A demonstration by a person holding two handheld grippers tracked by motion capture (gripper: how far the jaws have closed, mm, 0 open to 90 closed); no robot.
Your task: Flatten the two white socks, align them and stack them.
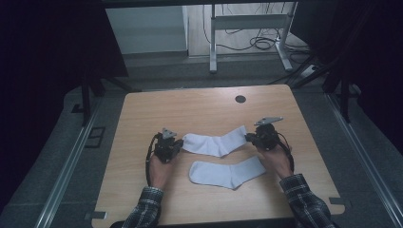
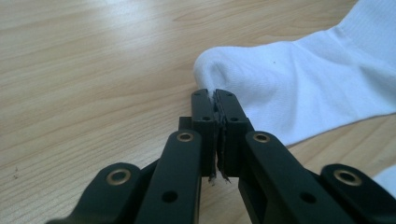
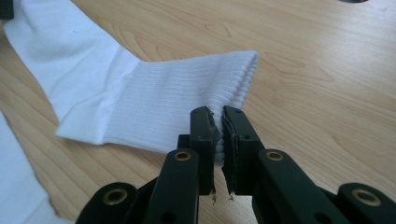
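Near sock (image 1: 225, 174) lies flat at the table's (image 1: 142, 114) front, between both forearms, untouched. Far sock (image 1: 216, 142) stretches between the tools. Left gripper (image 2: 215, 95) is clamped on its toe end; right gripper (image 3: 218, 114) is clamped on its ribbed cuff edge.

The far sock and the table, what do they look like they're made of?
The far sock looks like white knitted fabric, probably cotton blend: fine ribbing shows at its cuff, and it creases softly where each hand-held gripper pinches it. The table looks like light wood or wood-look laminate, matte, with printed-looking grain lines.
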